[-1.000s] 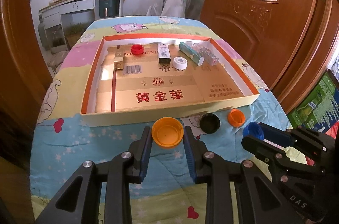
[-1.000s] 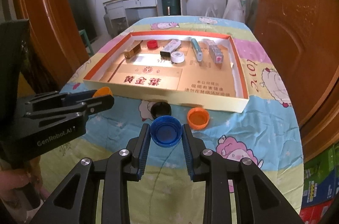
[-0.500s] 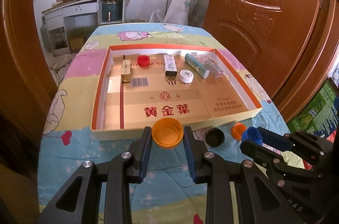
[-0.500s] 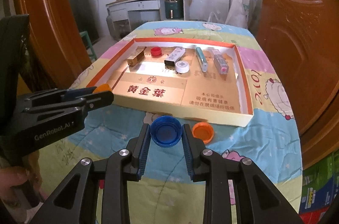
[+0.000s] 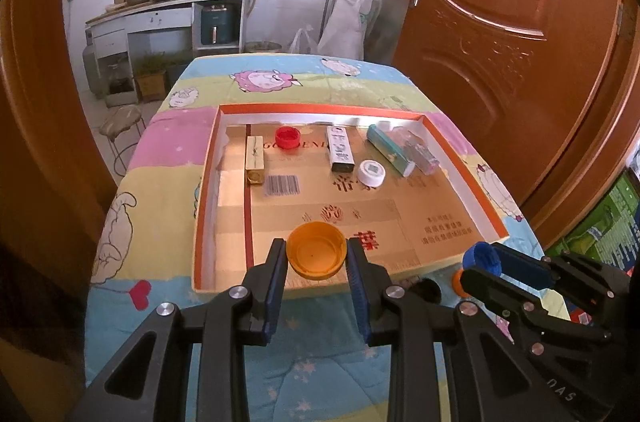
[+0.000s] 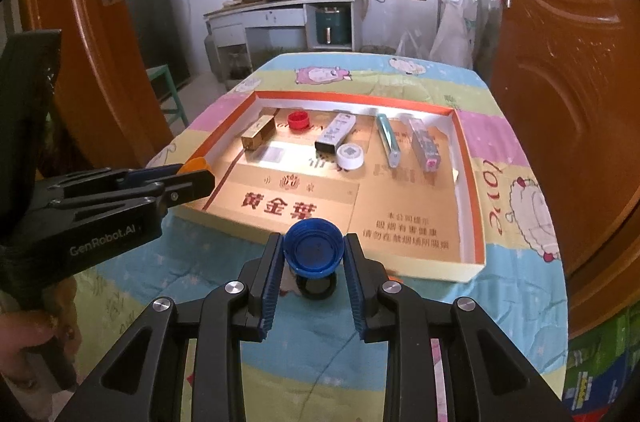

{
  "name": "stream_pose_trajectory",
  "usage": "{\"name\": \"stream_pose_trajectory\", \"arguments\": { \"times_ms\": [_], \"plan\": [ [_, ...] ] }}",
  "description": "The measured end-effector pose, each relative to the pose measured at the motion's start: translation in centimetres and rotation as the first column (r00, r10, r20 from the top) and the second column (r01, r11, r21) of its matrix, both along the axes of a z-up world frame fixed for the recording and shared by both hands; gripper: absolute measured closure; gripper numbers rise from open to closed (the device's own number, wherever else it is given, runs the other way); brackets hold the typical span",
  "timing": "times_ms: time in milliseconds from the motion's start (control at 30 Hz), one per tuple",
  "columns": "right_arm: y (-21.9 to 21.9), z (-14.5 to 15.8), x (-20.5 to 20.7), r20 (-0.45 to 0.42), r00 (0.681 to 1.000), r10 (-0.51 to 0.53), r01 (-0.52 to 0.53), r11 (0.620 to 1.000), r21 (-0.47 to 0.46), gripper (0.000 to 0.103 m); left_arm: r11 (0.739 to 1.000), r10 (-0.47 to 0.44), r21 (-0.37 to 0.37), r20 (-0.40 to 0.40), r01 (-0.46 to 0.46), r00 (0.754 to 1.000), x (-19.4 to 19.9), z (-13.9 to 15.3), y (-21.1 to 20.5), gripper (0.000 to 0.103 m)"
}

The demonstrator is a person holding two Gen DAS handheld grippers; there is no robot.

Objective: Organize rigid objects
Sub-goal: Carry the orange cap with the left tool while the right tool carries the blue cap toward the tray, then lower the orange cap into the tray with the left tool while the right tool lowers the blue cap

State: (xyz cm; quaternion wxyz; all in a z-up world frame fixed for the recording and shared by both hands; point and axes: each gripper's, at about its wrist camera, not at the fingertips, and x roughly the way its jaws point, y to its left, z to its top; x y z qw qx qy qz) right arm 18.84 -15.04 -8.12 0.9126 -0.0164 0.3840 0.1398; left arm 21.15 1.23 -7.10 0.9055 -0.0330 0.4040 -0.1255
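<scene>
Orange cap (image 5: 317,249) over tray wall (image 5: 208,182) — black cap (image 6: 317,287) below.

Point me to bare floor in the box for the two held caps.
Free: the near half of the cardboard box, from the white cap and barcode down to the near wall. Crowded: the far row, gold box through red cap to clear case.

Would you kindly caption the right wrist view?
Right gripper holding a blue cap near the cardboard tray.
</scene>
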Motion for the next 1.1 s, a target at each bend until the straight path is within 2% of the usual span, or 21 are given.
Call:
{"name": "stream_pose_trajectory", "arguments": {
  "times_ms": [500, 1100],
  "plan": [
    [1.0, 0.2, 4.9, 0.006, 1.000, 0.029, -0.029, 0.999, 0.028, 0.072, 1.000, 0.018, 0.001, -0.033, -0.018, 0.999, 3.5, -0.7, 0.1, 0.073],
    [0.4, -2.6, 10.2, -0.061, 0.997, 0.043, -0.040, 0.998, 0.055, 0.072, 0.999, 0.031, 0.025, -0.082, -0.029, 0.996, 8.2, -2.9, -0.8, 0.073]
  ]
}}
